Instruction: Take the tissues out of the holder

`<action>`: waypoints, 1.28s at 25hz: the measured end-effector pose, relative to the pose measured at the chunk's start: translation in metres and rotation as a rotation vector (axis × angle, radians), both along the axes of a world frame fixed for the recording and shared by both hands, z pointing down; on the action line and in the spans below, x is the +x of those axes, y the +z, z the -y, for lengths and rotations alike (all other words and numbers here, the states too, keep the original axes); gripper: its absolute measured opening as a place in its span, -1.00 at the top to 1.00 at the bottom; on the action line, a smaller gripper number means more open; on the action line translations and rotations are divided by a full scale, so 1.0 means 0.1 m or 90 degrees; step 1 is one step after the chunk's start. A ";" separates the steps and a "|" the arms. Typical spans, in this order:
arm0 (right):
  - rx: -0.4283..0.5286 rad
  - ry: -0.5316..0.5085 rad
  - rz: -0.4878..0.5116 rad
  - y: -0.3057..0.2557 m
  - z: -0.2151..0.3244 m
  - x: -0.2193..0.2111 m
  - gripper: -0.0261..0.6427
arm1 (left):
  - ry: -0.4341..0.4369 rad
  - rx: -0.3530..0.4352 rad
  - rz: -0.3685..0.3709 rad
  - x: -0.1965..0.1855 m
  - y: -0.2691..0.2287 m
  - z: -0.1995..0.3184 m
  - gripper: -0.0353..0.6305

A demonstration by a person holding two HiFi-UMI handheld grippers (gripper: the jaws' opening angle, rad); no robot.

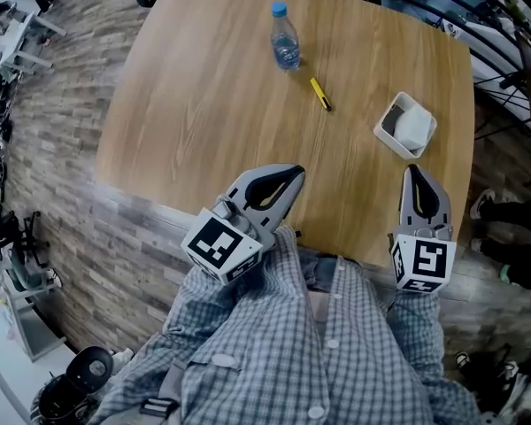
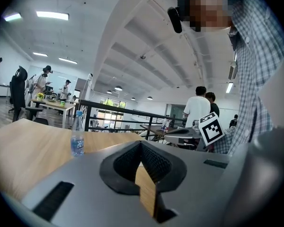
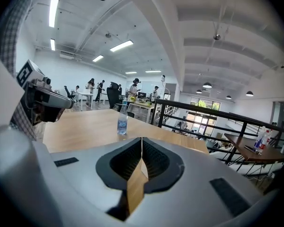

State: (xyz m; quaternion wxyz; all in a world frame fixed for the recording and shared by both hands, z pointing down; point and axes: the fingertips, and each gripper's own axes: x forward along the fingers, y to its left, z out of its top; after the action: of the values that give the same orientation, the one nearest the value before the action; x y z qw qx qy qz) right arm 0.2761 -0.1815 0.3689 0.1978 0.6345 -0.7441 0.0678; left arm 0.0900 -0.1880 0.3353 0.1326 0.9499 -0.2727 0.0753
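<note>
A white tissue holder point(image 1: 405, 126) with white tissues point(image 1: 414, 129) in it stands near the right edge of the wooden table point(image 1: 203, 104). My right gripper point(image 1: 413, 168) hovers just on the near side of the holder, pointing at it, jaws shut and empty point(image 3: 142, 139). Over the table's near edge, my left gripper point(image 1: 296, 173) is farther left, also shut with nothing in it point(image 2: 141, 143). Neither gripper view shows the holder, which is hidden behind the gripper bodies.
A water bottle with a blue cap point(image 1: 285, 38) stands at the far side of the table. A yellow pen point(image 1: 320, 94) lies between the bottle and the holder. Black railings and other desks stand beyond the table. People stand in the background.
</note>
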 end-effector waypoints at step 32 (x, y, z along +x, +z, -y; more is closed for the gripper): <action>-0.102 0.094 -0.005 0.85 0.77 0.66 0.25 | -0.049 -0.040 0.045 -0.09 0.16 0.16 0.88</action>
State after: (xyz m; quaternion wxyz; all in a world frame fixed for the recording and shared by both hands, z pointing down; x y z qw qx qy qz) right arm 0.3426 -0.2582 0.4537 0.2449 0.6700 -0.6868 0.1390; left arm 0.0808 -0.2036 0.3510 0.1558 0.9309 -0.3107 0.1123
